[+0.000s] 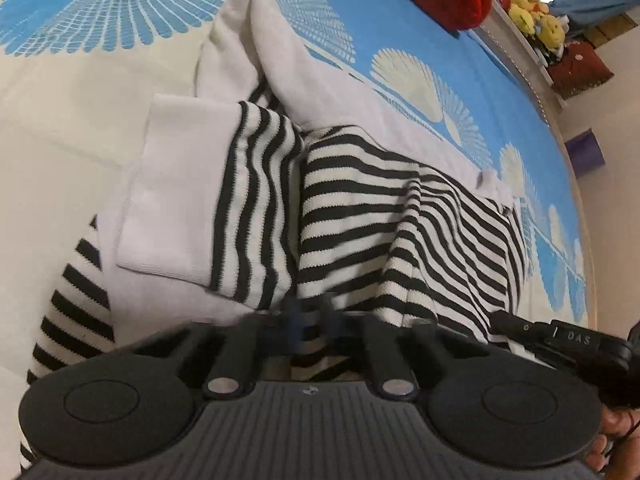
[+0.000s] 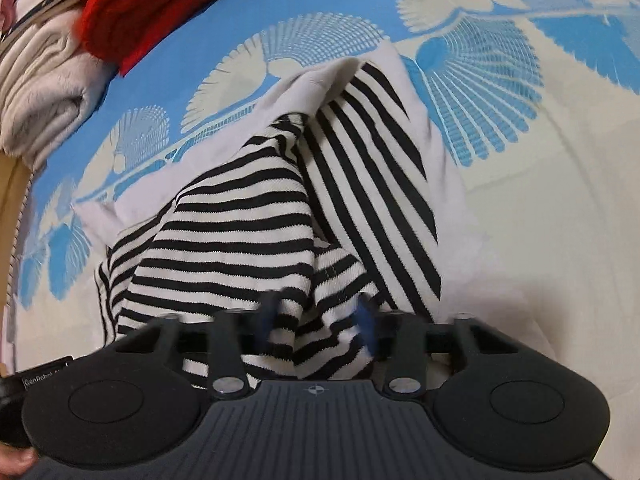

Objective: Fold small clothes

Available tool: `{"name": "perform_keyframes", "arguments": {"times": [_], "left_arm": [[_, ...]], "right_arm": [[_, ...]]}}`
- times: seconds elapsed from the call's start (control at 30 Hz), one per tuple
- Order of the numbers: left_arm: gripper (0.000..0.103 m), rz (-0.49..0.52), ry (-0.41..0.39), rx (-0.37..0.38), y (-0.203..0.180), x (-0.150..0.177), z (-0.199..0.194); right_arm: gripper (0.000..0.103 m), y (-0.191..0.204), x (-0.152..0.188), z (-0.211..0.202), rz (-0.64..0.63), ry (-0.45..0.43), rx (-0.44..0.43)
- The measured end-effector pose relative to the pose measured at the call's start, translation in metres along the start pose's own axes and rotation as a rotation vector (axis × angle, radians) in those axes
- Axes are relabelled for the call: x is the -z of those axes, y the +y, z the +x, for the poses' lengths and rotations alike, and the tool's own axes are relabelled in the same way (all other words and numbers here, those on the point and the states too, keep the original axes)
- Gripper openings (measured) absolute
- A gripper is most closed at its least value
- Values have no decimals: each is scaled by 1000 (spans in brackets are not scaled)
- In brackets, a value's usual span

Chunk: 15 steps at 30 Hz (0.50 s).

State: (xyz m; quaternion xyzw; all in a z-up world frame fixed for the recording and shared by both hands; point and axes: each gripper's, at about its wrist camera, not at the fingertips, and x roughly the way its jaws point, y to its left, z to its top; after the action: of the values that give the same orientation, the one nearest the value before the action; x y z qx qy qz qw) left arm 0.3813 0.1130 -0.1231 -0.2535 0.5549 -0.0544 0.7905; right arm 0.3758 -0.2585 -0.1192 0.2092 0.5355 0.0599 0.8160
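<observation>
Because both cameras sit low over the bed, I see mostly the black-and-white striped sweater (image 1: 360,208) lying on the blue-and-cream patterned bedspread (image 1: 72,128), and I judge the fold to be roughly midway.

In the left wrist view, one white-cuffed sleeve (image 1: 192,204) is already laid across the body toward 9 o'clock, its stripes running crosswise to the body's stripes. The white hem or collar section (image 1: 256,48) stretches away toward 12 o'clock. My left tongs (image 1: 310,314) are narrow, their blue tips blurred and pressed at the near edge of the striped fabric; I think they pinch it, but the blur keeps me from being sure.

In the right wrist view, my right tongs (image 2: 318,320) stand moderately apart with a bunched ridge of the sweater (image 2: 256,216) sitting between the fingers (image 2: 366,320). The cloth rises from there in a tent toward 12 o'clock, which suggests it is lifted rather than flat; whether the tips truly clamp it I cannot tell.

A red knitted garment (image 2: 160,4) and a cream folded garment (image 2: 44,92) lie at 10 o'clock in that view, well apart from the sweater. Yellow plush toys (image 1: 532,12) sit on a shelf at 1 o'clock in the left view.

Still left, as I read it: bring the raised part over, flatten the wrinkles, and halve the body into a compact stack.
</observation>
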Motion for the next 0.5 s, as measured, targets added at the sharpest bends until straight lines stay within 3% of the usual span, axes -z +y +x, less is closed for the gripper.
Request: {"name": "perform_keyframes", "arguments": {"times": [0.03,0.13,0.23,0.3,0.33,0.4,0.47,0.5], "left_arm": [[1,8,-24,10,-5,-4,-2],[0,25,-229,88,-9,-20,-47],[0,64,-525,140,-6,-28,-102],[0,71,-602,173,0,-28,-118],[1,66,-594,180,4,-27,-119],[1,25,-494,172,15,-27,-105],[1,-43,-280,123,31,-28,-75],[1,-61,-148,79,37,-27,-55]], "right_arm": [[2,0,-1,-2,-4,-5,-11],[1,-5,-8,-16,37,-80,-91],[1,-18,-17,-50,148,-277,-278],[0,-32,-19,-76,215,-430,-402],[0,-37,-18,-85,231,-492,-436],[0,-47,-15,-91,258,-532,-473],[0,-52,-14,-82,264,-457,-424],[0,-52,-14,-71,249,-376,-342]]}}
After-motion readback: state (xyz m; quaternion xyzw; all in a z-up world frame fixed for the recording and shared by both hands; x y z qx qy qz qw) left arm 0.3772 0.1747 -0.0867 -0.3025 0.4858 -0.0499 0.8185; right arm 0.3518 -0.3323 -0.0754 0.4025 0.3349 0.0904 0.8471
